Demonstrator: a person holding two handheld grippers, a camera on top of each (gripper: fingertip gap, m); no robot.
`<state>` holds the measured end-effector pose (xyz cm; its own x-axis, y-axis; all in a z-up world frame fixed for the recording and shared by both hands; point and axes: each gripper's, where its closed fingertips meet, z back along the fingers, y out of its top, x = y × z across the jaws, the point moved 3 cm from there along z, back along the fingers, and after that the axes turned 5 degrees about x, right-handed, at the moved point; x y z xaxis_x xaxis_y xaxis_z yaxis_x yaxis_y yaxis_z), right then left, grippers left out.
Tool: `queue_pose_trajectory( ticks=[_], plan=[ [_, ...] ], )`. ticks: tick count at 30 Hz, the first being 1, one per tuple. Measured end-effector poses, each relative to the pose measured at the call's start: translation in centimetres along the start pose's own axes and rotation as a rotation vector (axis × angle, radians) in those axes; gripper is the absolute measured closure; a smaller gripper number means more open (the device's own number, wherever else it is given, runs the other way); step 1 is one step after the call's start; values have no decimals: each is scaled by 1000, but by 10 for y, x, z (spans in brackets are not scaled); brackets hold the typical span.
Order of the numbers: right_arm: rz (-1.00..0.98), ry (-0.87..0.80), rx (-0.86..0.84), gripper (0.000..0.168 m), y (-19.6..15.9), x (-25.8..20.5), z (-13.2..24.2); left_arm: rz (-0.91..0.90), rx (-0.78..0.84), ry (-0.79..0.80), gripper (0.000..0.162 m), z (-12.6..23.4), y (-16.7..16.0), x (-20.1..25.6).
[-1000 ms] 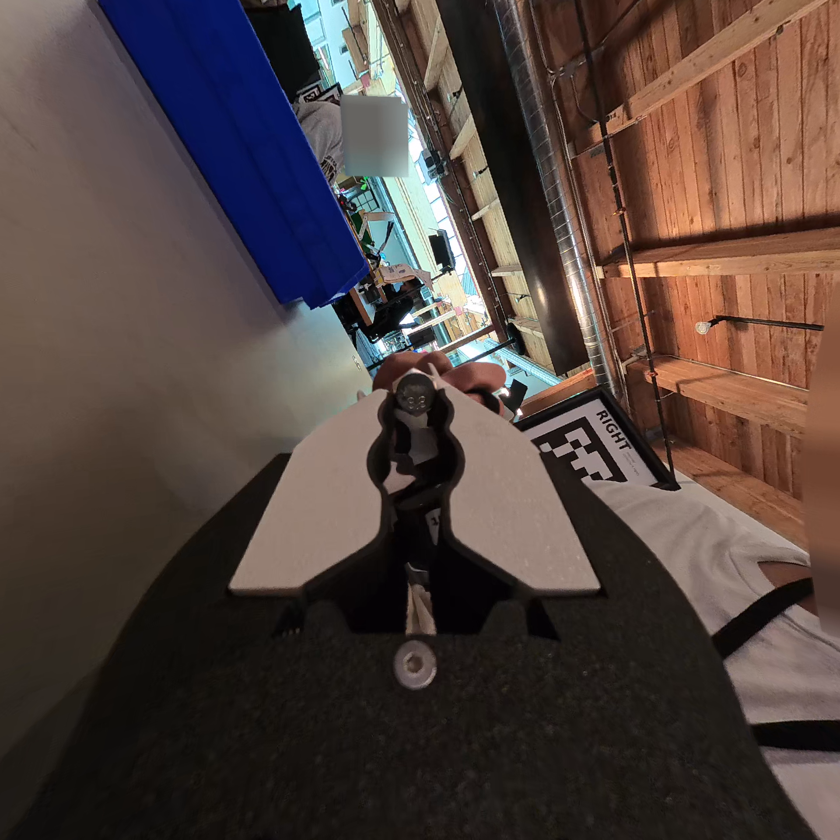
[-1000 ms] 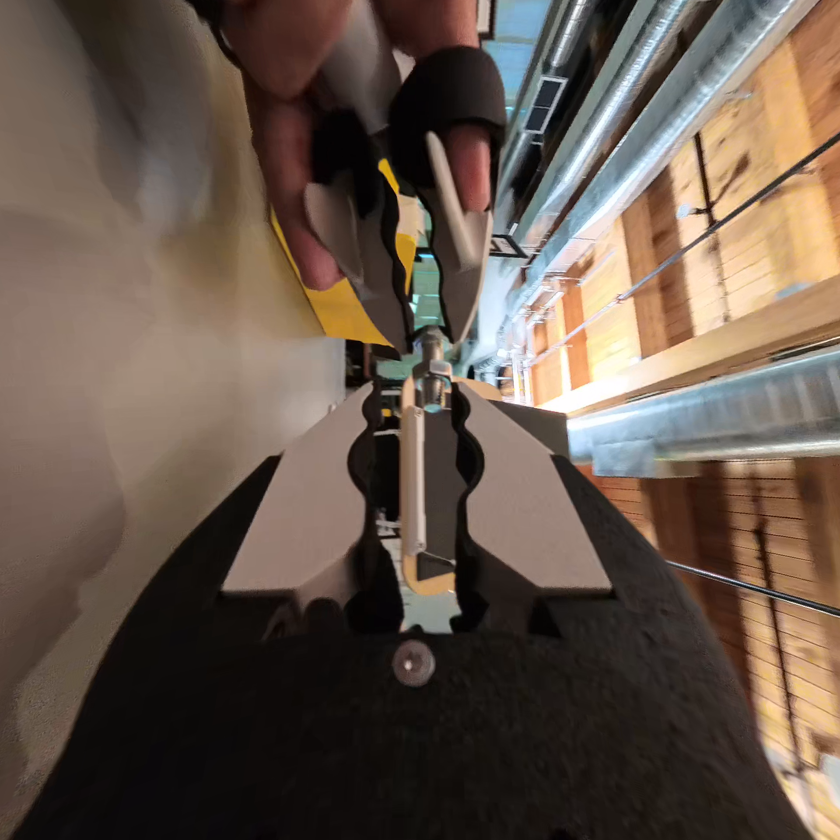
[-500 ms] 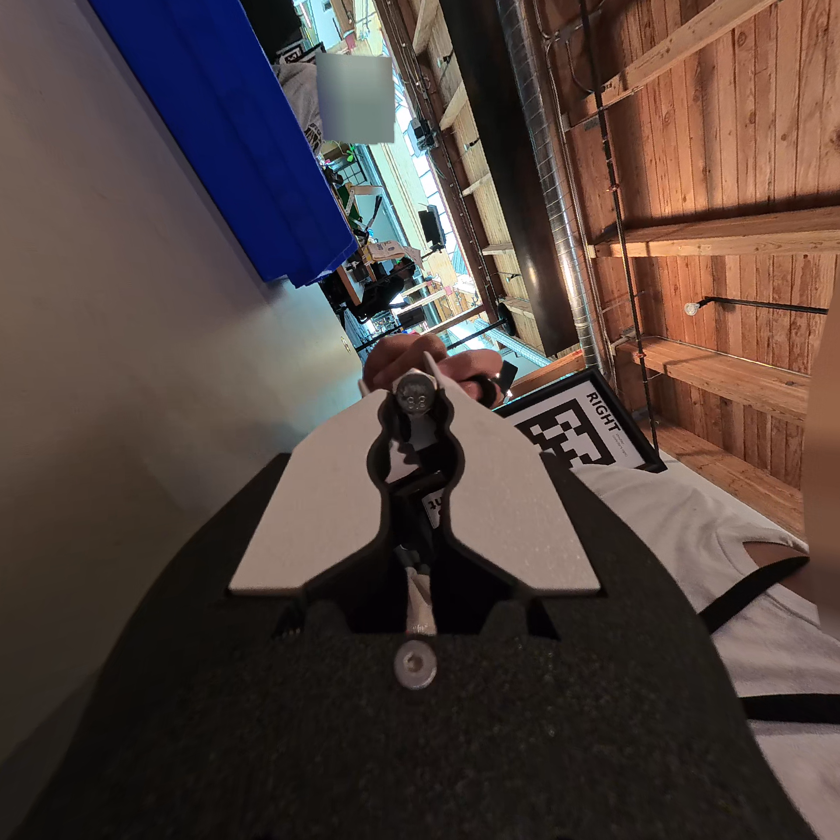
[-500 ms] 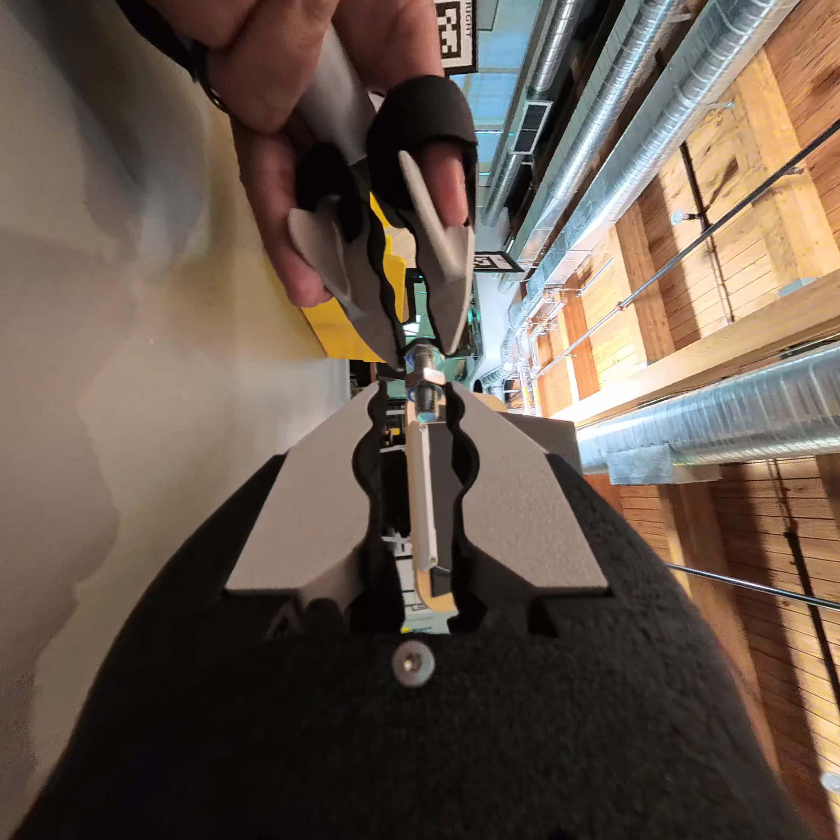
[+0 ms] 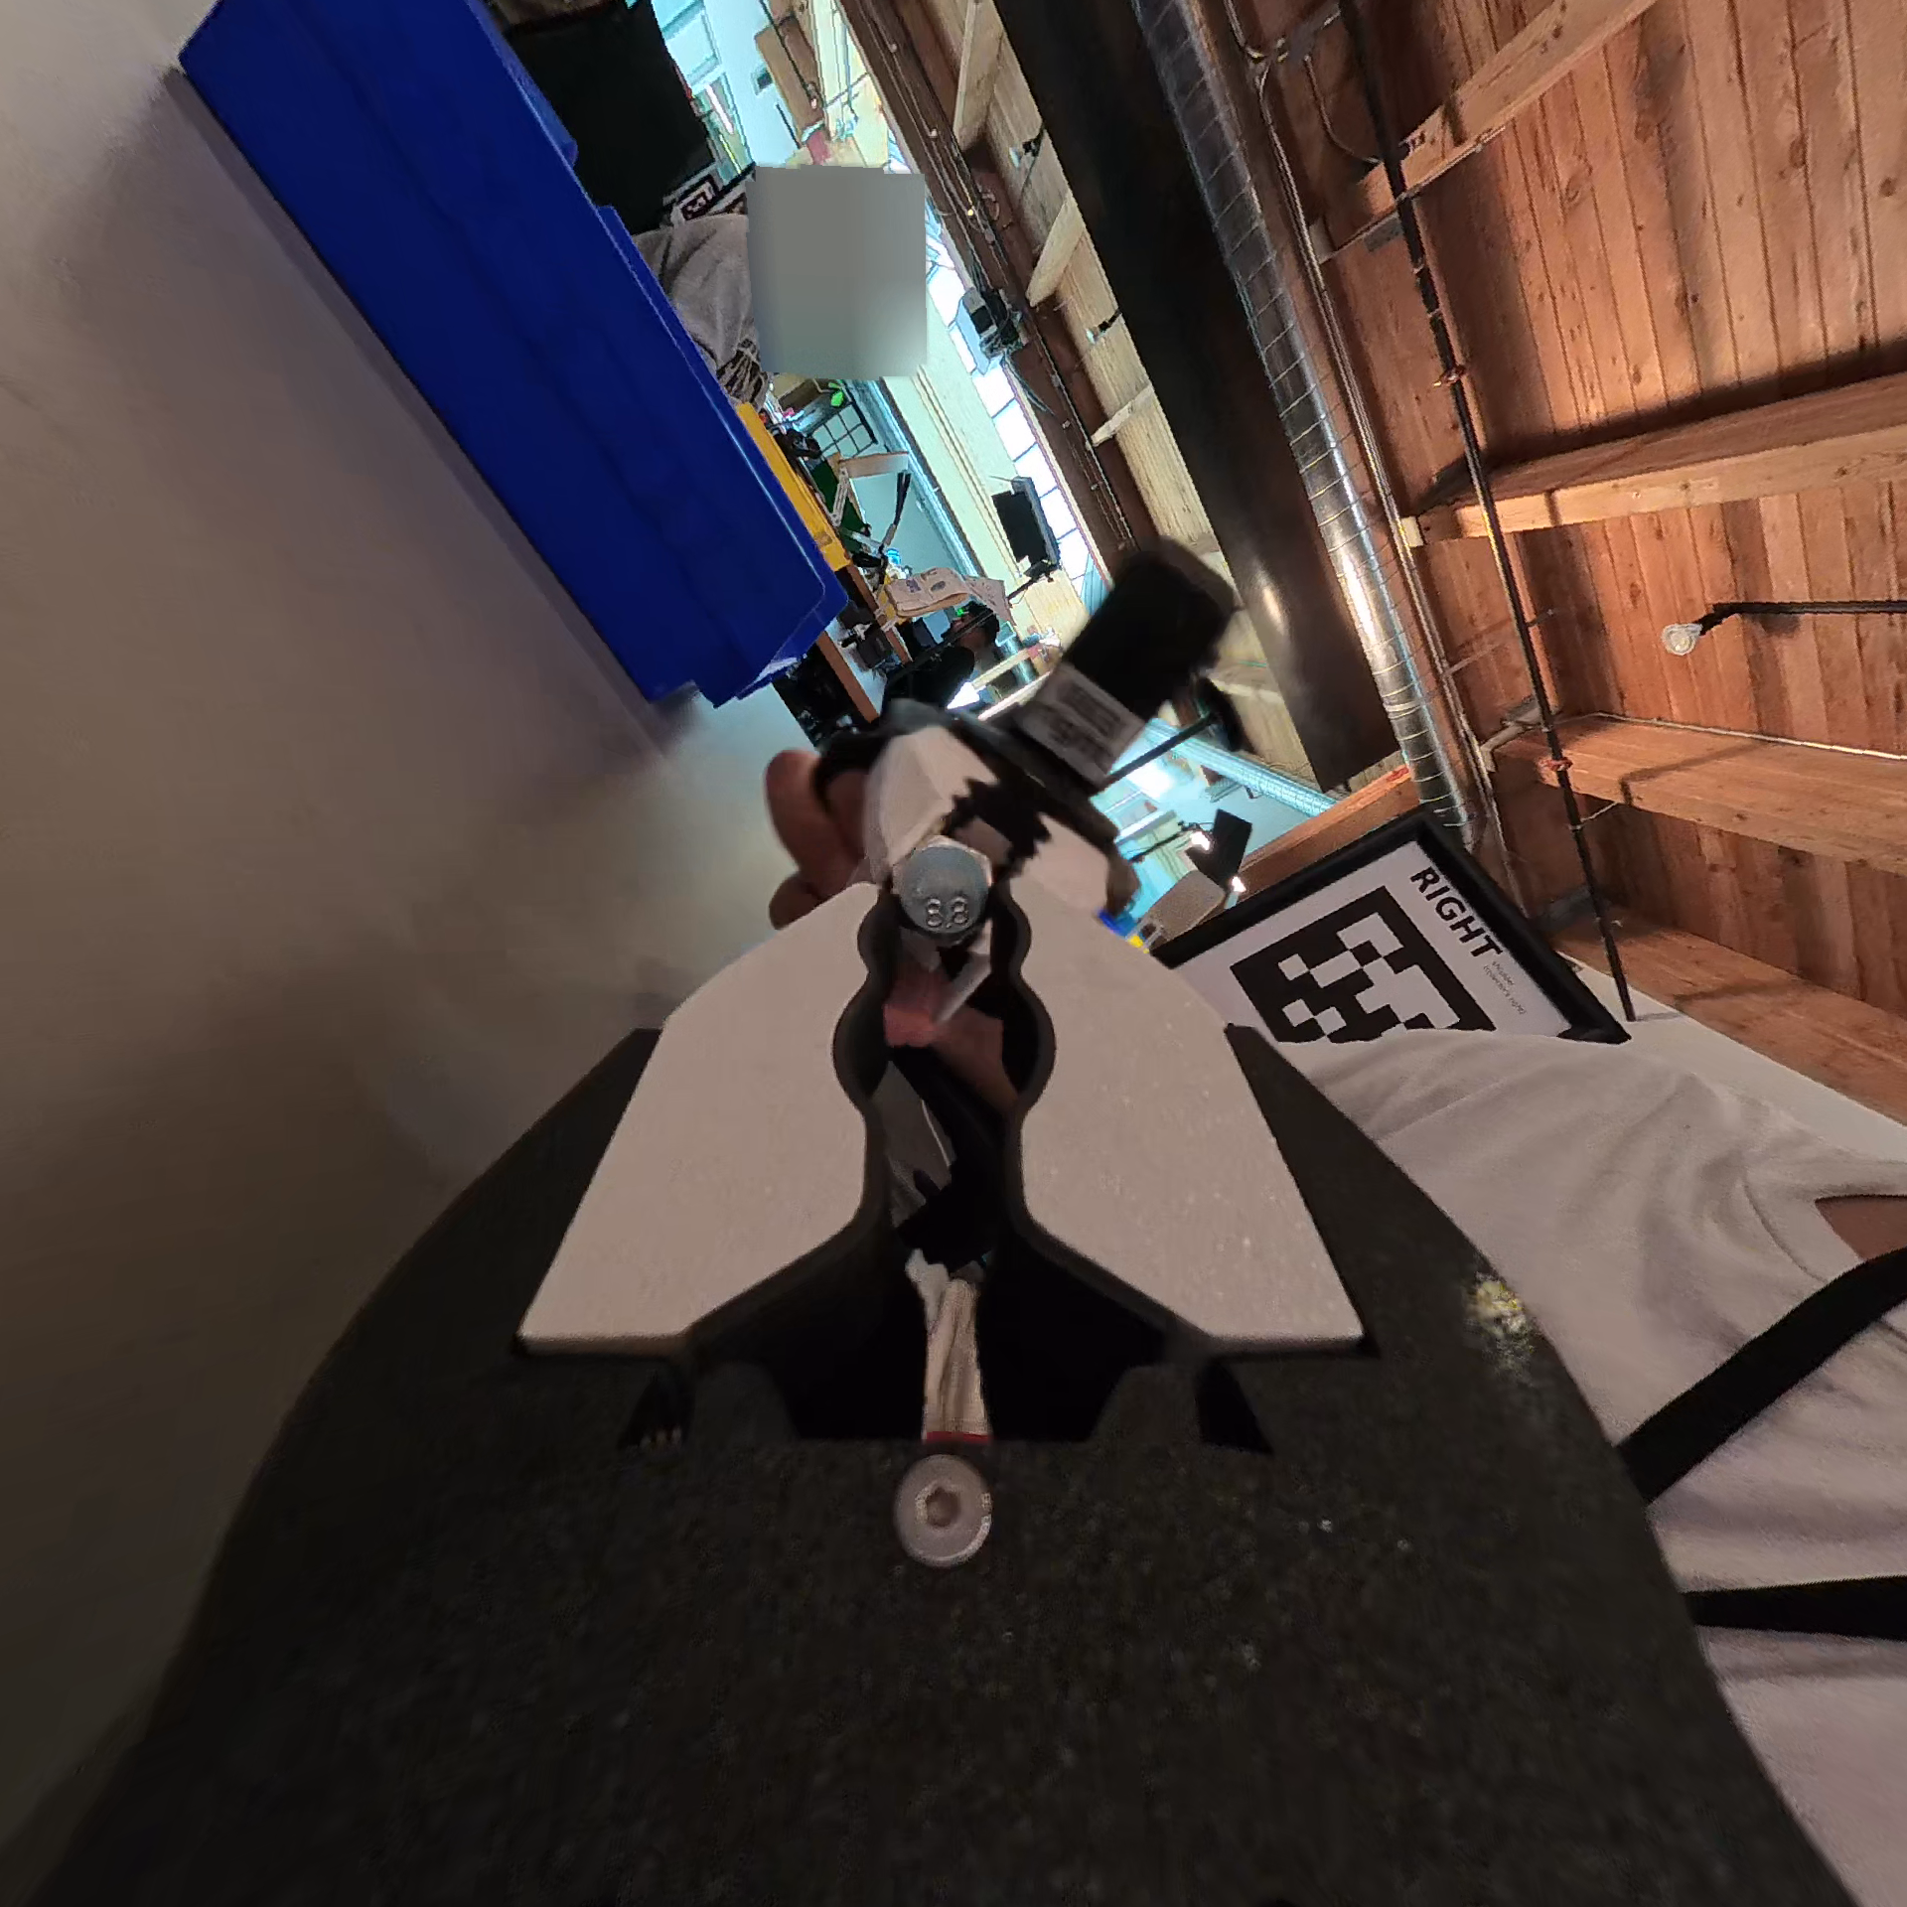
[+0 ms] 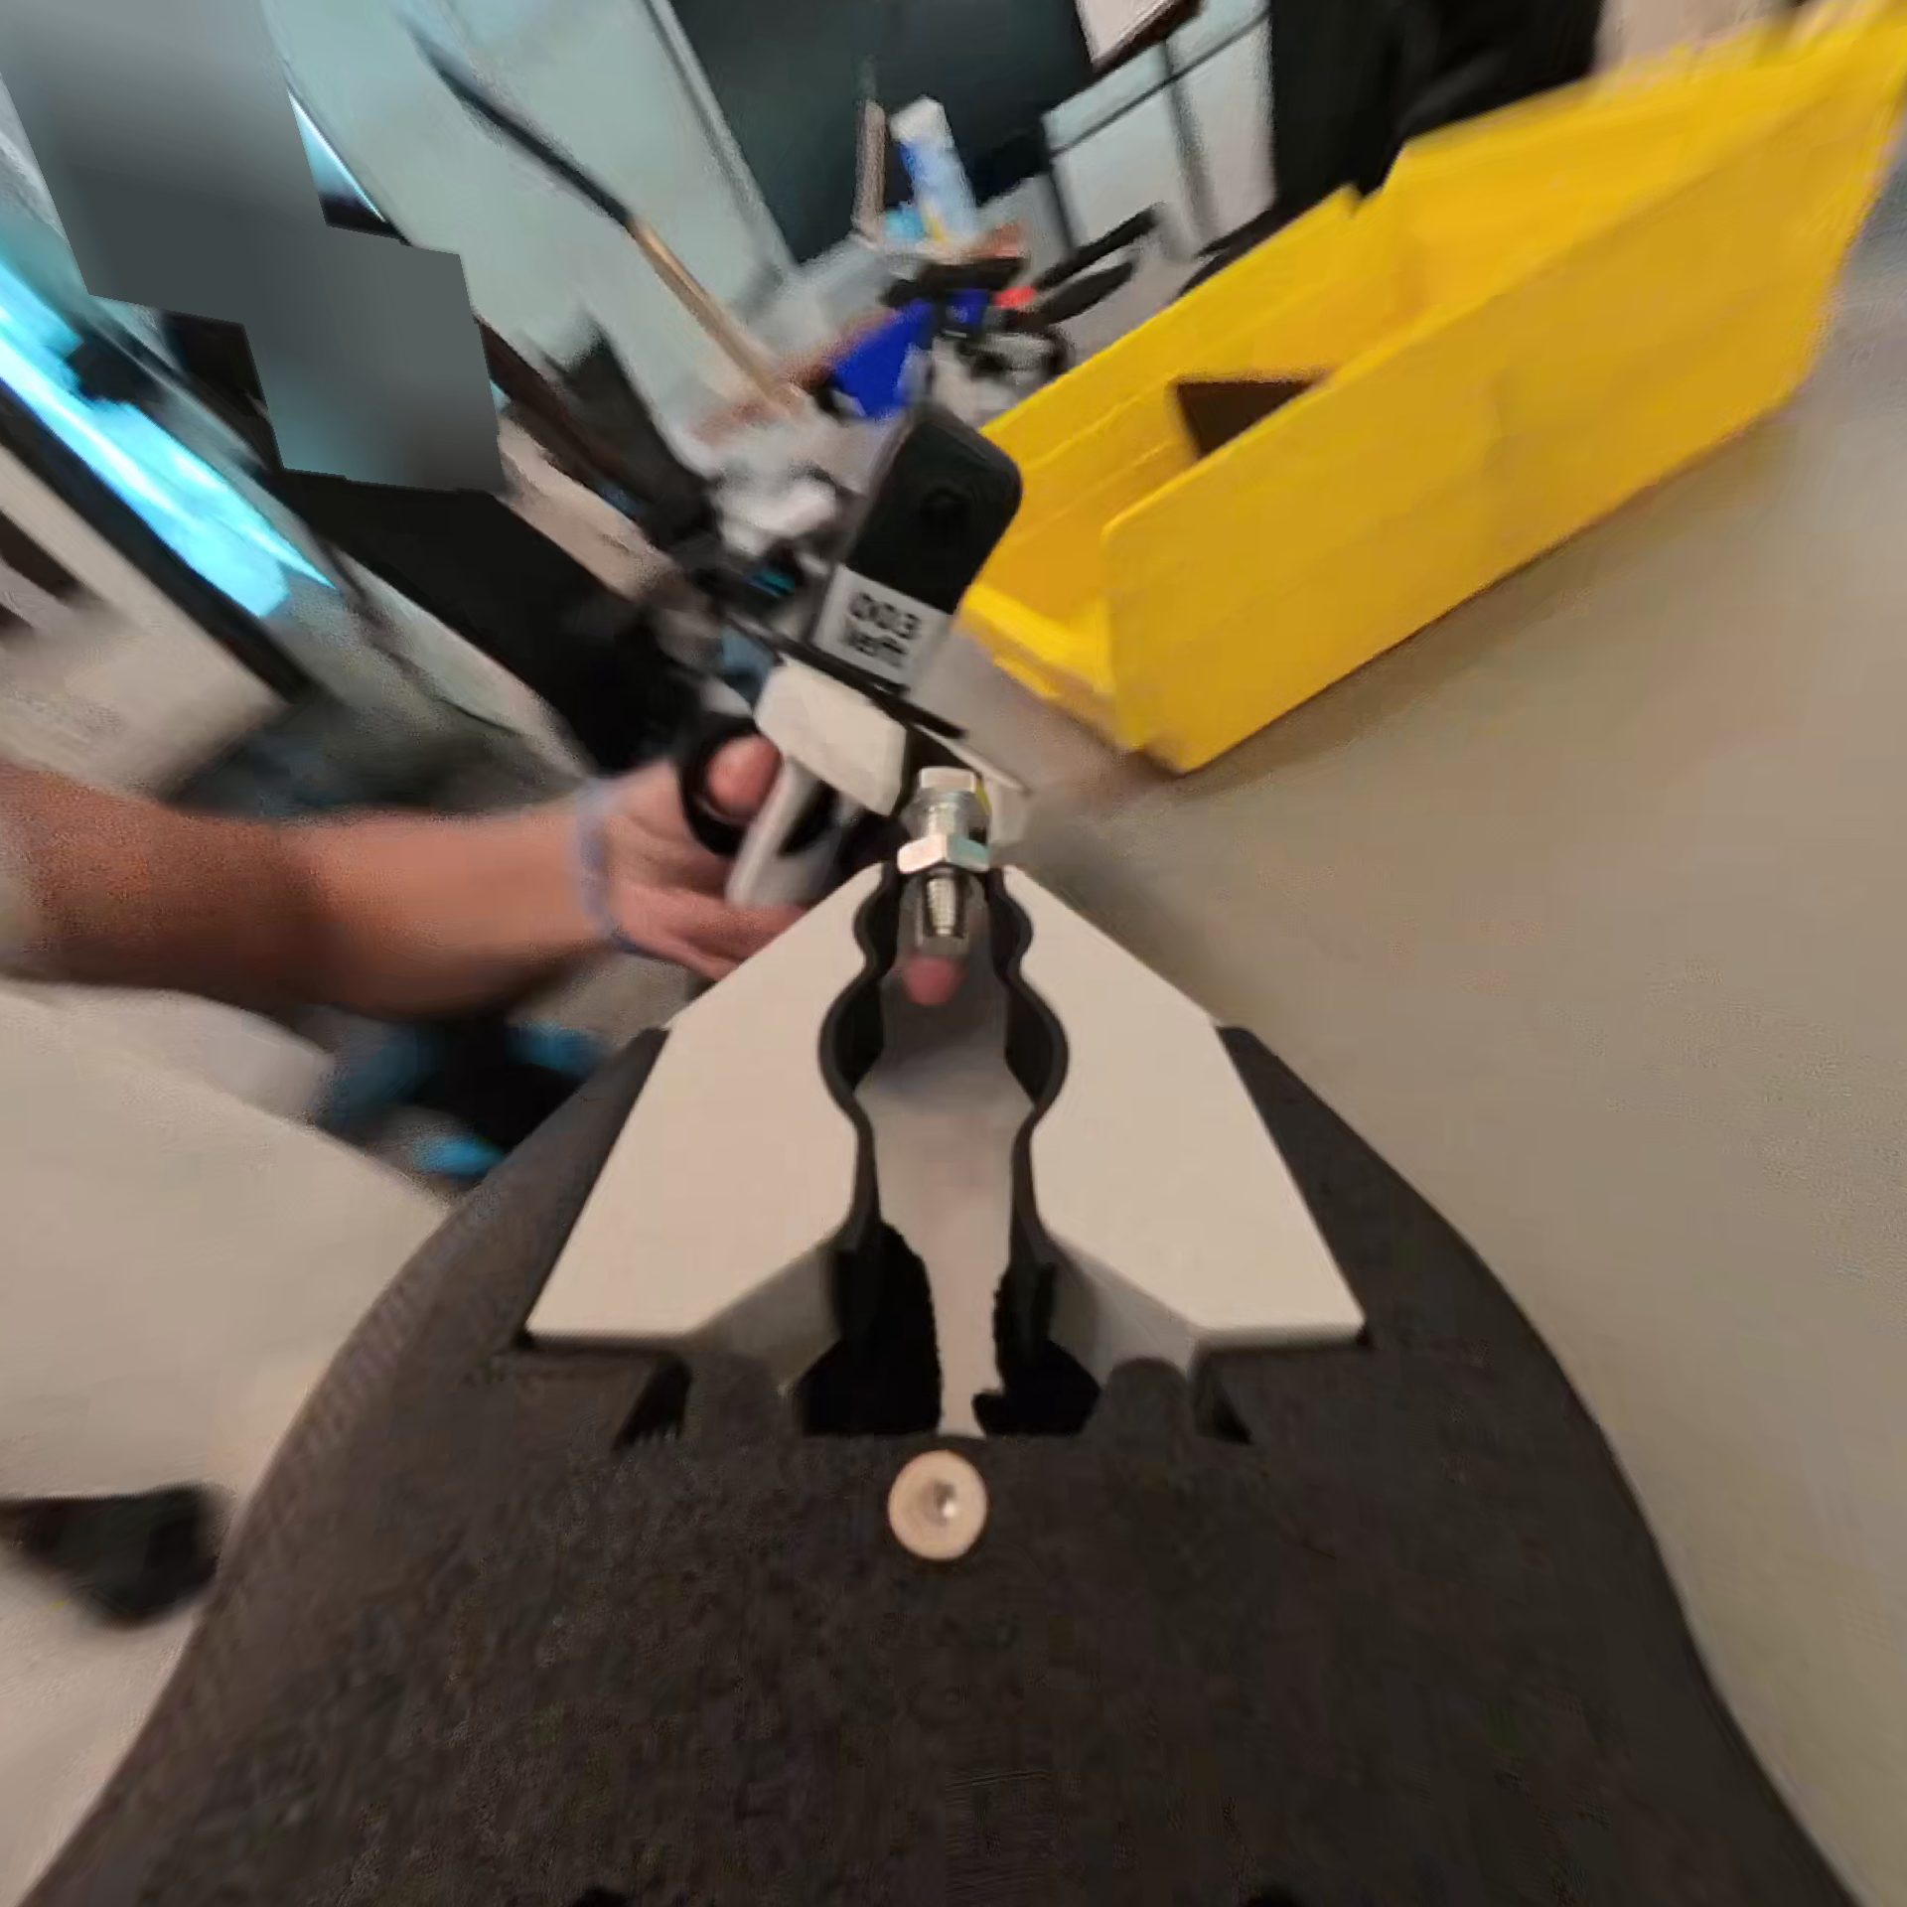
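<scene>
Left gripper [image 5: 941, 918] is clamped narrow on the head end of a hex bolt [image 5: 941, 900]; the round stamped bolt head faces the left wrist cam, pinched right at the fingertips. Just beyond the bolt, the right gripper [image 5: 965, 826] comes in tip-to-tip, w/ a hand [image 5: 810, 841] wrapped round its grip and a black camera [image 5: 1145, 629] mounted above it, blurred. To the right of the bolt, a black-framed marker board [image 5: 1383, 975] leans near a white-shirted torso w/ black straps. Up-left of the bolt, a blue bin [image 5: 516, 351] sits on the grey counter [image 5: 258, 826]

Right wrist view: right gripper [image 6: 944, 887] closed narrow around the threaded shank of the same bolt [image 6: 941, 908], w/ a hex nut [image 6: 944, 854] on the thread just past its fingertips. Whether the pads press the thread or the nut I can't tell. Above the nut the left gripper [image 6: 955, 800] holds the bolt's head end; a hand [image 6: 681, 877] and forearm reach in from the left of the bolt. Black camera [image 6: 934, 516] rides on that gripper. Right of and behind the bolt, a yellow bin [image 6: 1445, 433] on the counter [image 6: 1496, 980], well apart from the grippers. Whole view is motion-blurred
</scene>
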<state>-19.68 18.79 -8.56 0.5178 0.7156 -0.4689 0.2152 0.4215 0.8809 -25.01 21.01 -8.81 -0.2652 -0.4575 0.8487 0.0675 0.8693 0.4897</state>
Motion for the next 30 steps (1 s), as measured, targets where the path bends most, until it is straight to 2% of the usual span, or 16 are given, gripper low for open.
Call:
queue_pose_trajectory(
  ticks=[3,5,7,10,14,16,18,24,26,30],
  plan=[
    [-625,265,80,152,5,3,0,-67,15,-6,145,-2,3,6],
    [-795,321,104,152,1,4,-2,-140,9,24,145,-2,4,7],
    [-745,302,124,151,3,1,-1,-174,14,28,145,-2,5,9],
    [-481,257,70,127,5,-8,0,-164,44,6,145,-1,9,13],
    [76,17,-20,137,1,-2,10,-133,46,22,146,2,11,7],
    [234,-68,-47,144,-1,-1,14,-125,33,28,146,2,10,5],
    [249,-75,-58,148,-3,-2,14,-120,11,25,146,2,7,4],
    [132,-5,-32,150,0,-2,15,-147,-52,22,145,-3,-2,5],
    [102,34,-57,159,-4,-5,14,-165,-63,28,145,-4,-3,5],
    [101,42,-75,159,-4,-8,17,-195,-85,12,145,-5,-6,7]
  ],
)
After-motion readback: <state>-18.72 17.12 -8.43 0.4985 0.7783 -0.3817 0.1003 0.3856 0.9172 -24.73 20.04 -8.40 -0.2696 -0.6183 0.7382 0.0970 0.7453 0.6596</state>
